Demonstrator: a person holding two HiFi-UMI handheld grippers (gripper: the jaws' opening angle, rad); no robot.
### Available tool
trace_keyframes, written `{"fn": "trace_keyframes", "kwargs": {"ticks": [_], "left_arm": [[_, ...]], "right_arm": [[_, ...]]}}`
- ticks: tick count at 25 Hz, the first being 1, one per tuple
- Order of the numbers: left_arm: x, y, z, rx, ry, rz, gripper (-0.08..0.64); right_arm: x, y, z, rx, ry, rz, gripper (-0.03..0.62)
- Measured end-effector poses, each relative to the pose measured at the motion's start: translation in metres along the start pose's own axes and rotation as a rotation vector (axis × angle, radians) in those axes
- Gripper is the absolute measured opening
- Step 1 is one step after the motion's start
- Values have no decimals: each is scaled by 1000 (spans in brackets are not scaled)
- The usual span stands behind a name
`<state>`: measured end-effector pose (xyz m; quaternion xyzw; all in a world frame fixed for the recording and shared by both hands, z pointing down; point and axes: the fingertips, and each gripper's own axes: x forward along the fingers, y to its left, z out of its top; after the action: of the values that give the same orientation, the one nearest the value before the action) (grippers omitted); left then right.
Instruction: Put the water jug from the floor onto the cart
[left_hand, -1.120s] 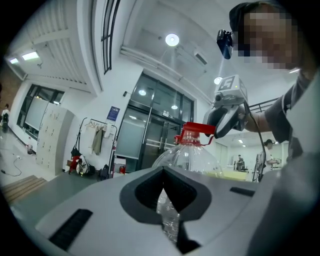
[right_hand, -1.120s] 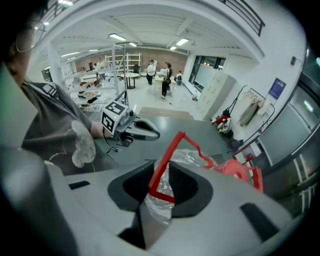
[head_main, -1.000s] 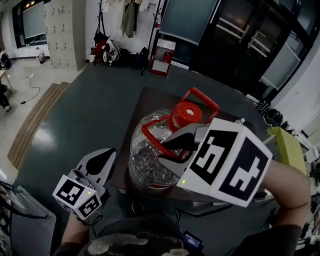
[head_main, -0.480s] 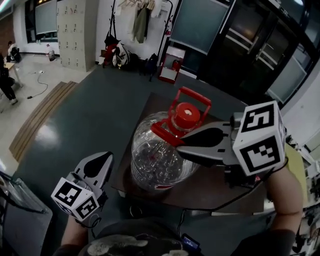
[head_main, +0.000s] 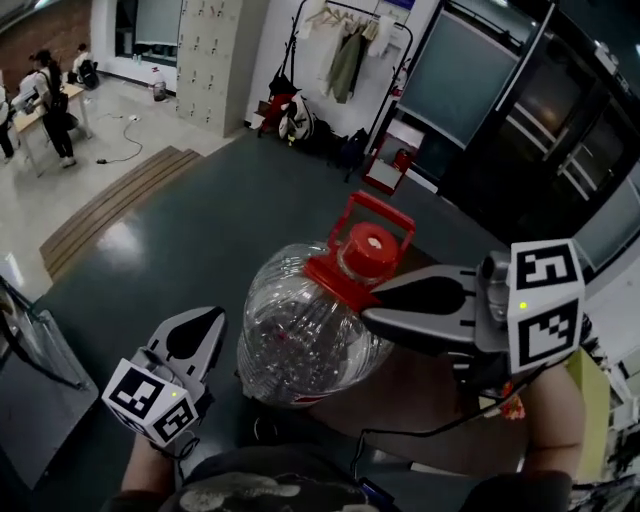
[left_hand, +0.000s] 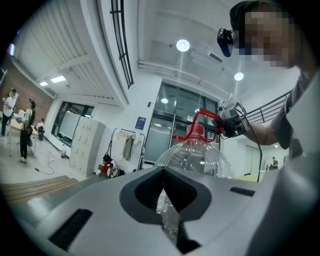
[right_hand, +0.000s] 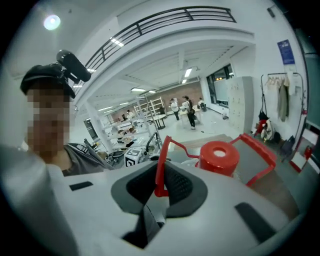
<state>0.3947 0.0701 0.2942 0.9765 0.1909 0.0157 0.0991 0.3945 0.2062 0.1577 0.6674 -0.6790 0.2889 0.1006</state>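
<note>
First, the head view: your right gripper (head_main: 372, 316) reaches in from the right, and its jaws are clamped on the red handle (head_main: 332, 276) of the water jug (head_main: 300, 345), just near of the red cap (head_main: 368, 246). The clear jug leans with its neck pointing far and right, above the brown cart deck (head_main: 430, 395). Whether its base touches the deck cannot be told. Your left gripper (head_main: 205, 332) sits just beside the jug's left wall, with its jaws pressed together on nothing. Dark floor (head_main: 200, 230) surrounds the deck.

Next, the left gripper view: the jaws meet along one seam. The jug rises beyond them, with your right gripper at its handle.

Last, the right gripper view: a red bar of the handle stands pinched between the jaws, and the cap lies just to the right.
</note>
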Motion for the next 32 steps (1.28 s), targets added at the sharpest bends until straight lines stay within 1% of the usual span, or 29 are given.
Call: {"fn": "trace_keyframes", "kwargs": {"ticks": [3, 6, 10, 14, 16, 18, 20, 21, 24, 27, 30, 32], "left_arm": [[-28, 14, 0, -13, -22, 83, 8], [-71, 37, 1, -26, -49, 194, 8], [-138, 62, 4, -50, -84, 398, 8], [-194, 62, -2, -56, -113, 595, 8], [-244, 67, -10, -53, -126, 684, 8], [-320, 85, -22, -55, -135, 766, 8], [-379, 93, -33, -60, -145, 843, 8], [-394, 90, -35, -62, -149, 880, 8], [-414, 74, -38, -68, -151, 977, 8], [-461, 64, -59, -83, -147, 1057, 8], [-511, 55, -83, -135, -144, 1140, 8], [-537, 47, -96, -165, -139, 1183, 8]], "right_arm": [[24, 18, 13, -23, -18, 124, 28], [57, 43, 26, -75, -18, 236, 28], [99, 75, 44, -165, 3, 411, 28], [127, 99, 44, -216, 25, 602, 28], [159, 127, 46, -228, 26, 679, 28], [215, 174, 46, -236, 36, 738, 28], [262, 209, 38, -230, 68, 788, 28], [275, 215, 33, -219, 87, 813, 28], [297, 223, 19, -161, 128, 893, 27], [336, 257, -2, -104, 151, 979, 26], [374, 300, -23, -58, 177, 1064, 26], [393, 326, -37, -41, 203, 1105, 26]]}}
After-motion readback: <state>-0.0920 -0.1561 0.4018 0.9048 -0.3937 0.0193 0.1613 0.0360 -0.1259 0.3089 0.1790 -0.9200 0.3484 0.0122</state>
